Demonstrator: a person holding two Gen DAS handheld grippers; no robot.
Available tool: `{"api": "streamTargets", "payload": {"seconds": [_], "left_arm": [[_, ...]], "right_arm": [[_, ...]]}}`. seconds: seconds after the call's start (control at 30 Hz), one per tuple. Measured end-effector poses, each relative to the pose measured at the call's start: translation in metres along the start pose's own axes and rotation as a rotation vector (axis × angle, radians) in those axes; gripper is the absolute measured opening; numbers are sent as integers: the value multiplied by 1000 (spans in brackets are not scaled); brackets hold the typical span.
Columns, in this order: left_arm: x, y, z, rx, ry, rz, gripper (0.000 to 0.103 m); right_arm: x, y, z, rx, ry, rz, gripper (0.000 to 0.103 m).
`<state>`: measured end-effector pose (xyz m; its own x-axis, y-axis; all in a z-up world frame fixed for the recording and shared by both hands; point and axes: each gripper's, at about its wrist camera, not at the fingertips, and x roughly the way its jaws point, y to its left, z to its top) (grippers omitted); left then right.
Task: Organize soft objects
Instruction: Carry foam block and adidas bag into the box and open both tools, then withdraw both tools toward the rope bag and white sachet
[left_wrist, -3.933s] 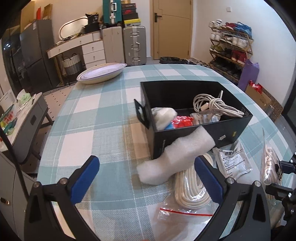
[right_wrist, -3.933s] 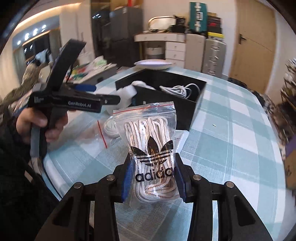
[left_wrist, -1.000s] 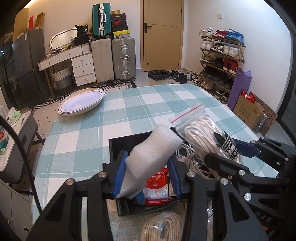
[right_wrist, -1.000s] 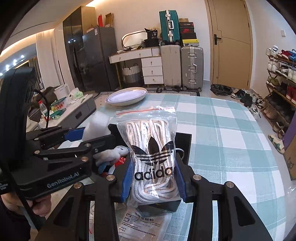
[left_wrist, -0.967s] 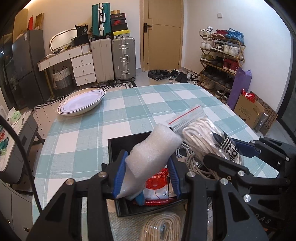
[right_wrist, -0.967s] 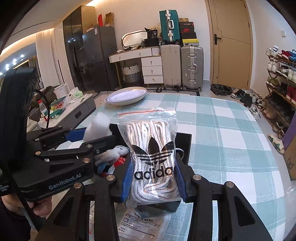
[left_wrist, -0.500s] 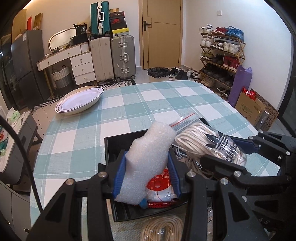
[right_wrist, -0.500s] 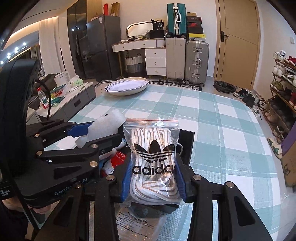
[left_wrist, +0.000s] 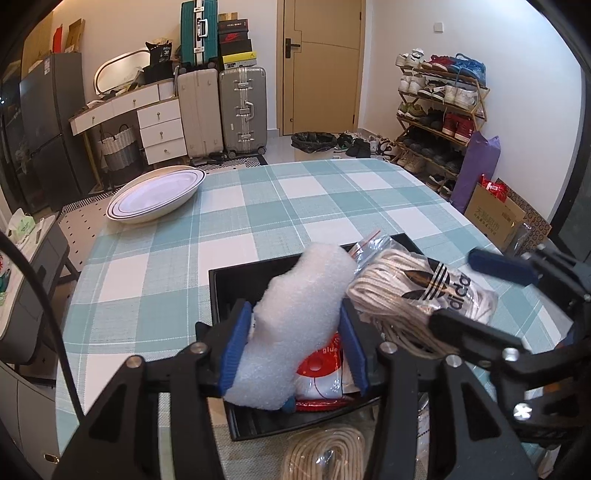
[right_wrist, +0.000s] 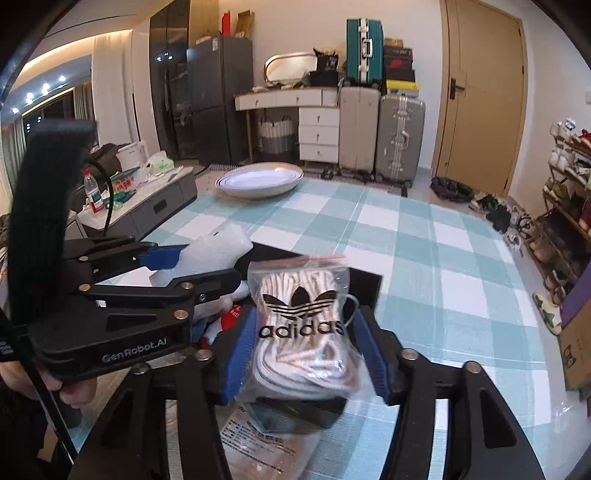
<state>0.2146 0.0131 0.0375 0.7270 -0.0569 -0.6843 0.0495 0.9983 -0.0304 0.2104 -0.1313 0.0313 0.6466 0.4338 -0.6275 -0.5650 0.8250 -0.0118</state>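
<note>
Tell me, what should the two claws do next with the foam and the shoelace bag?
Probably finish opening and let both drop. The foam piece and the bag of laces already hang over the black box. Both the left claw and right claw have jaws that are opening, so then lift clear.

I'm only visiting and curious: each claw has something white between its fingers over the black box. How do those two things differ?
The foam roll in the left claw is bare, plain, puffy white wrap; the bag of laces in the right claw is clear plastic with a black adidas logo and a red zip strip. The foam roll leans up diagonally; the bag of laces stands fairly upright. Both claws are opening, both things soft, above the black box.
</note>
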Motion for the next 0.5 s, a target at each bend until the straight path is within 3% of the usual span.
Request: {"api": "streamTargets", "payload": {"seconds": [0.17, 0.3, 0.37, 0.5], "left_arm": [[0, -2, -4, 7, 16, -13, 67], [-10, -1, -7, -1, -4, -23, 98], [-18, -2, -8, 6, -24, -32, 103], [-29, -1, -15, 16, -21, -4, 103]], "right_arm": [[-17, -9, -7, 19, -18, -30, 87], [-26, -10, -12, 22, -9, -45, 99], [-31, -11, -16, 34, -10, -35, 102], [-32, -10, -23, 66, 19, -13, 102]]}}
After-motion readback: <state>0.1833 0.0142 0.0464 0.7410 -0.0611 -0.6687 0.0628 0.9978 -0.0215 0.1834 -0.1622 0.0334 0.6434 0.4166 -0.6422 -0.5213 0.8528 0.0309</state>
